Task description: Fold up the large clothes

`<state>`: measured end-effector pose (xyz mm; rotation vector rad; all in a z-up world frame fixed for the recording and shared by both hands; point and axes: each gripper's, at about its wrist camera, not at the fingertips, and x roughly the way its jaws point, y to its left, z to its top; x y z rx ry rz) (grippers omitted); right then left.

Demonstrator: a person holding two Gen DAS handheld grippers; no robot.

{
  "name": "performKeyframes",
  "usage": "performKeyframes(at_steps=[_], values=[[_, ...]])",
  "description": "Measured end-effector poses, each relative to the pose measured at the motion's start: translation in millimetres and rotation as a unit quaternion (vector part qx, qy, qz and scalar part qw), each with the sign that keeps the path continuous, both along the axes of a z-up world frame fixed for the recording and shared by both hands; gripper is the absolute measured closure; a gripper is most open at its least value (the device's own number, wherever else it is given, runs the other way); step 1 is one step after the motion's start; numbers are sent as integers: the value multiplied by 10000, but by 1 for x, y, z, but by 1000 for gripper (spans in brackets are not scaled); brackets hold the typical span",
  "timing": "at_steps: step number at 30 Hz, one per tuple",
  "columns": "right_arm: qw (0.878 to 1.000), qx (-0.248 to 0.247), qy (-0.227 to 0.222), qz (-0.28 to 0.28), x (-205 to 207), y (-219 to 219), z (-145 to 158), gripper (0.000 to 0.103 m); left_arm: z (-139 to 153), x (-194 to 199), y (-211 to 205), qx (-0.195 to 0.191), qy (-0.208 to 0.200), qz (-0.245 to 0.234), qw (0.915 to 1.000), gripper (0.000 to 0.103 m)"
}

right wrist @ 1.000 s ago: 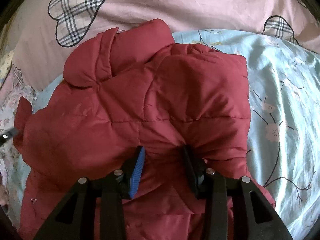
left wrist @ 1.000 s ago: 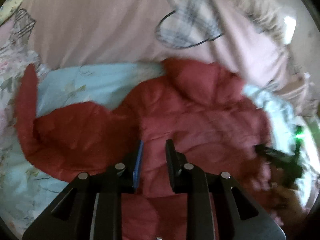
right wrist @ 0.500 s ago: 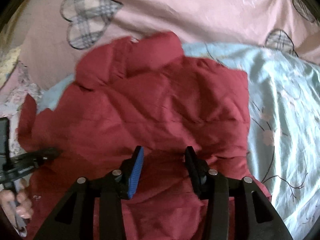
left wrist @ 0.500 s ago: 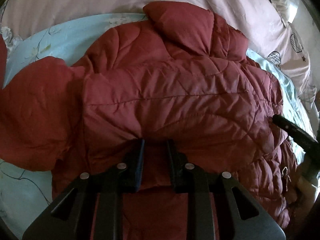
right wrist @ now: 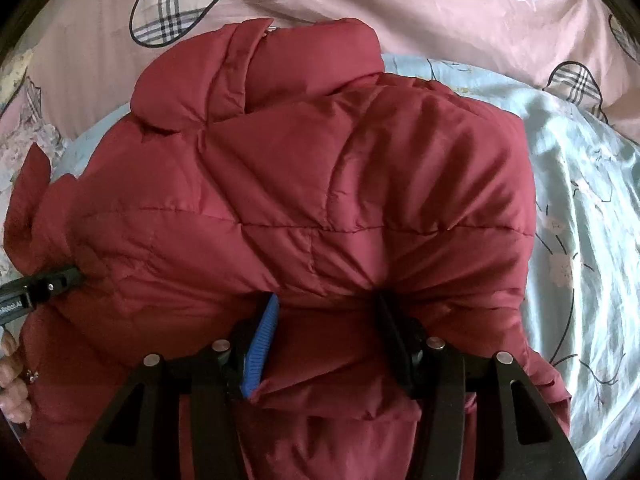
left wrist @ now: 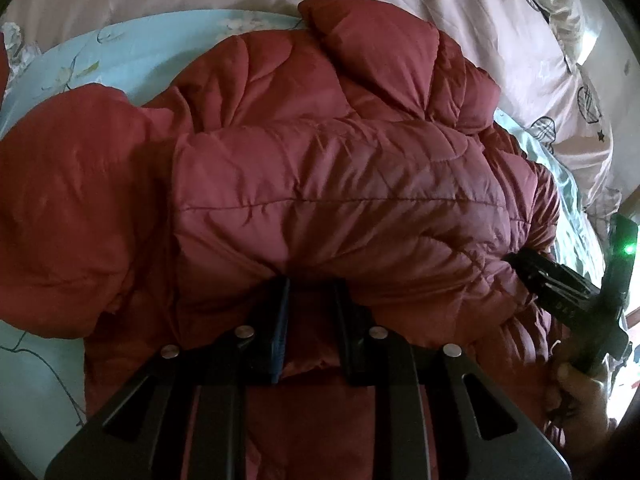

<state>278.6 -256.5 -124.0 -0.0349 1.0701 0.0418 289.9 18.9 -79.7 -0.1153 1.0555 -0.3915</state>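
A dark red quilted puffer jacket (left wrist: 332, 184) lies on the bed with its collar at the far end. Its lower part is folded up over the body. My left gripper (left wrist: 310, 292) is shut on a fold of the jacket at its near edge. My right gripper (right wrist: 326, 312) holds a wider bunch of the jacket (right wrist: 320, 184) between its fingers. The right gripper also shows at the right edge of the left wrist view (left wrist: 532, 268), and the left gripper at the left edge of the right wrist view (right wrist: 70, 276). One sleeve (left wrist: 72, 216) spreads out to the left.
The jacket lies on a light blue floral sheet (right wrist: 580, 220). A pink duvet with plaid hearts (right wrist: 440, 8) is bunched along the far side. A person's hands (left wrist: 576, 396) hold the gripper handles.
Both grippers have come in over the jacket and closed on its folded lower edge. The left gripper's view swung from the sleeve side to the jacket's middle.
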Motion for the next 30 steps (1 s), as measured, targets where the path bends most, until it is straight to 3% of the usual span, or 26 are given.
performKeyframes(at_steps=[8, 13, 18, 23, 25, 27, 30], values=[[9996, 290, -16, -73, -3, -7, 11, 51, 11, -6, 13, -291, 59, 34, 9996, 83], [9976, 667, -163, -125, -21, -12, 35, 50, 28, -26, 36, -198, -181, 244, 9993, 80], [9954, 931, -223, 20, -44, -8, 56, 46, 37, -38, 64, -18, -327, 564, 9979, 63], [9940, 1064, -182, 180, -59, 2, 66, 44, 52, -42, 97, 230, -527, 920, 9941, 57], [9937, 1079, -154, 251, -64, 5, 70, 44, 63, -40, 116, 419, -676, 1141, 9903, 54], [9933, 1095, -176, 331, -70, 8, 75, 44, 70, -35, 130, 586, -769, 1320, 9865, 43], [9923, 1131, -239, 455, -78, 14, 83, 40, 80, -23, 157, 780, -881, 1626, 9796, 37]])
